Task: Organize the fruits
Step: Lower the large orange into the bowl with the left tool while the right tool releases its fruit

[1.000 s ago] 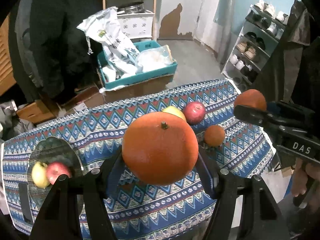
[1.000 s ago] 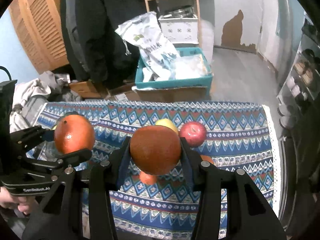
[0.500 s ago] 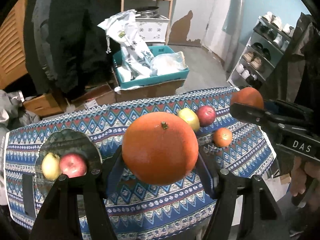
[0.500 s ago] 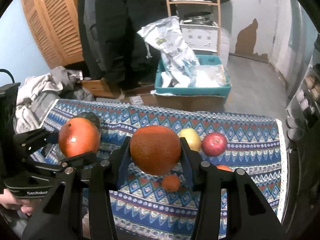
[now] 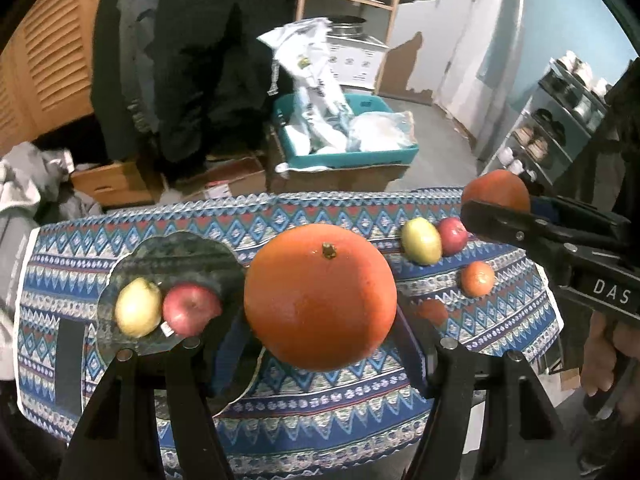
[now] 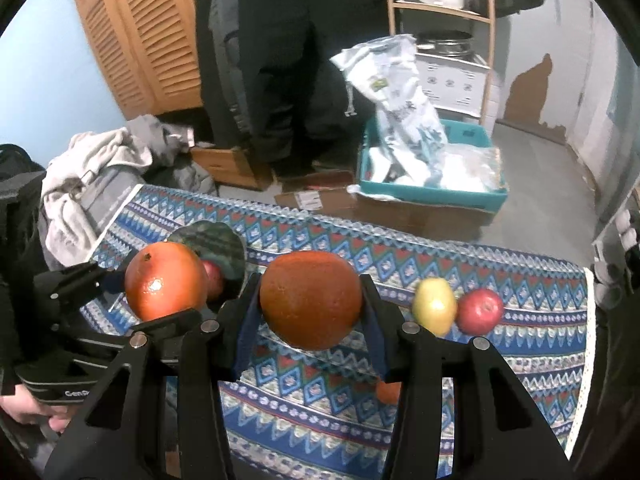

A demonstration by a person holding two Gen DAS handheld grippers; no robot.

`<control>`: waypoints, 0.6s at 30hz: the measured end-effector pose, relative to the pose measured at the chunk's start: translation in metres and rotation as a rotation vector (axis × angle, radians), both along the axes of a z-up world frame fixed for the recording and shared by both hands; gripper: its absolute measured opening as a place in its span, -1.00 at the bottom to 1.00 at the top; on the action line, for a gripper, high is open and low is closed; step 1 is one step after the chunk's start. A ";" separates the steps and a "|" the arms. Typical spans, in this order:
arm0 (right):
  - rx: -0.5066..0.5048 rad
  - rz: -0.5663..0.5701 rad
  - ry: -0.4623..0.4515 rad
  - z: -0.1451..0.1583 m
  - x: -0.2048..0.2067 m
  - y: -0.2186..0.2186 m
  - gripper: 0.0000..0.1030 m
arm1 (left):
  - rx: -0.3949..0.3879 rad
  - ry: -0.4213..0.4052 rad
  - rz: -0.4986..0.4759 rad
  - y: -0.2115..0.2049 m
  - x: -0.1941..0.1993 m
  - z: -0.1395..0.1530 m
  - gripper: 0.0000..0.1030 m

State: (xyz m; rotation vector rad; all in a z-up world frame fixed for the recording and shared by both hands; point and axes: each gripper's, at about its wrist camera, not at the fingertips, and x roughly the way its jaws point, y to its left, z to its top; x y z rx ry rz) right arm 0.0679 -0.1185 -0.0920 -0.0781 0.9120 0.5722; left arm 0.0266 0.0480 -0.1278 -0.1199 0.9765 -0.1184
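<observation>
My left gripper [image 5: 320, 320] is shut on a large orange [image 5: 320, 296], held above the patterned tablecloth [image 5: 360, 392]. Just left of it a dark glass plate [image 5: 180, 246] holds a yellow-green apple [image 5: 138, 307] and a red apple [image 5: 191, 310]. My right gripper [image 6: 310, 308] is shut on a darker orange [image 6: 311, 299]. To its left the left gripper's orange [image 6: 166, 280] hangs in front of the plate [image 6: 216, 244]. On the cloth to the right lie a yellow apple [image 6: 434, 306], a red apple [image 6: 480, 311] and a small tangerine [image 5: 477, 278]. A second tangerine [image 5: 432, 311] is partly hidden.
A person in dark clothes [image 6: 288, 60] stands behind the table. Beyond the table's far edge sit a teal crate of bags [image 5: 344, 140] and cardboard boxes [image 5: 112, 180]. A heap of clothes [image 6: 104, 168] lies at the left; a shoe rack [image 5: 560, 128] stands at the right.
Both grippers have carried their oranges leftward across the table. The plate with its two apples has come toward the middle of the left wrist view; the loose fruit has slid right.
</observation>
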 end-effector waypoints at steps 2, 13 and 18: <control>0.007 0.011 0.011 -0.001 0.002 0.009 -0.11 | -0.002 0.002 0.017 0.009 -0.002 -0.001 0.34; 0.011 0.096 0.059 -0.016 0.007 0.068 -0.11 | -0.009 0.047 0.113 0.075 -0.018 -0.019 0.34; -0.003 0.136 0.077 -0.029 0.008 0.094 -0.11 | 0.005 0.077 0.164 0.101 -0.023 -0.034 0.34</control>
